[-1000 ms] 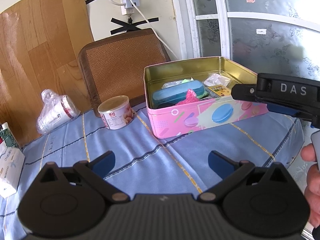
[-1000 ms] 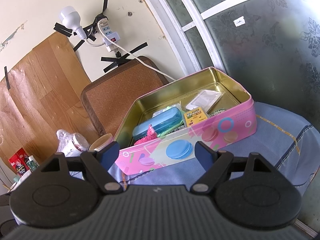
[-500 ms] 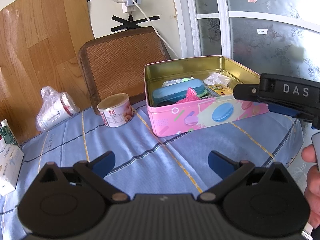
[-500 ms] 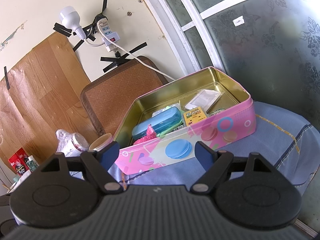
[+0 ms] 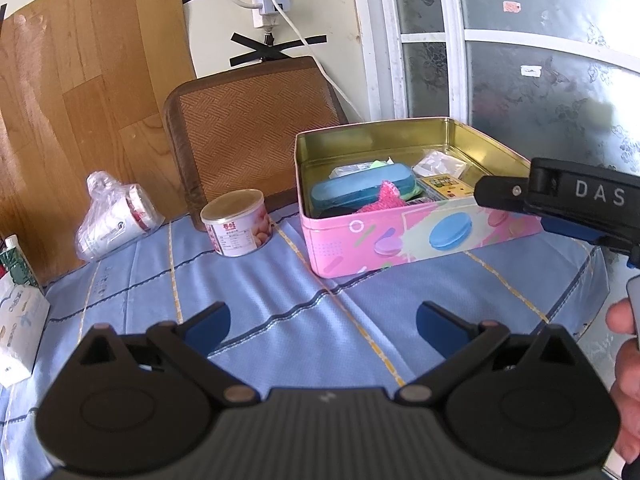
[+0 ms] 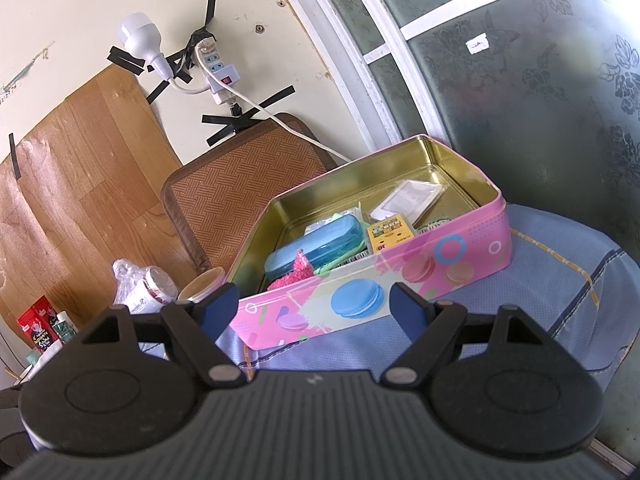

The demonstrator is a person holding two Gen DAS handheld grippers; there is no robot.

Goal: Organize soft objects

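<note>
Left wrist view shows the left gripper (image 5: 322,324) wide open with nothing in it, above the blue cloth (image 5: 280,300). A pink tin (image 5: 420,236) sits on the cloth with no lid on. Inside lie a blue case (image 5: 360,186), a fuzzy pink thing (image 5: 386,196), a yellow card (image 5: 446,184) and a white packet (image 5: 440,164). A can (image 5: 237,222) stands left of the tin, and a bagged jar (image 5: 116,220) lies further left. From the right wrist view, the right gripper (image 6: 310,312) is also wide open and holds nothing, just in front of the tin (image 6: 400,292).
</note>
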